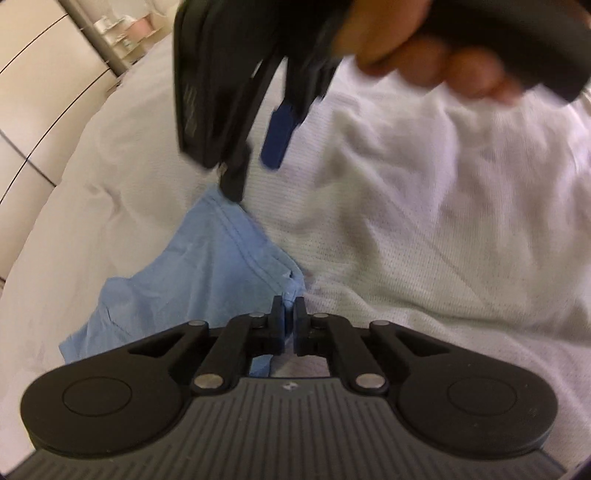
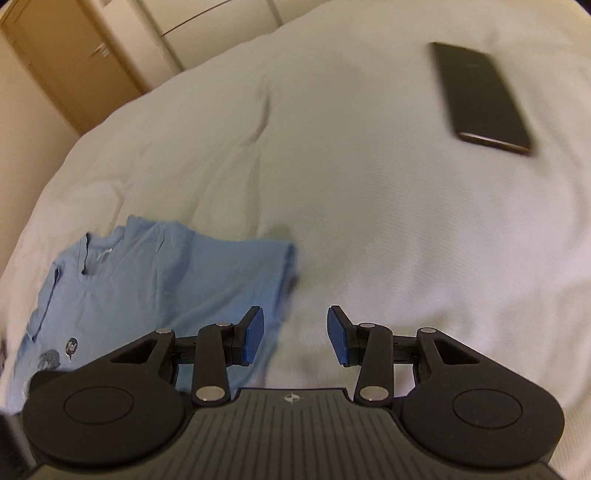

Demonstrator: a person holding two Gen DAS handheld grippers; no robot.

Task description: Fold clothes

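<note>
A light blue T-shirt (image 2: pixel 155 280) lies on the white bed (image 2: pixel 369 221), partly folded, with its collar at the left and a small print near the bottom left. My left gripper (image 1: pixel 289 314) is shut on an edge of the blue T-shirt (image 1: pixel 207 273). My right gripper (image 2: pixel 295 332) is open and empty, just above the shirt's right edge. It also shows in the left wrist view (image 1: pixel 255 162), held by a hand above the far corner of the shirt.
A dark phone (image 2: pixel 484 98) lies on the bed at the far right. Beige cabinets (image 2: pixel 74 62) stand beyond the bed's far edge. A shelf with small items (image 1: pixel 122 33) stands at the back left.
</note>
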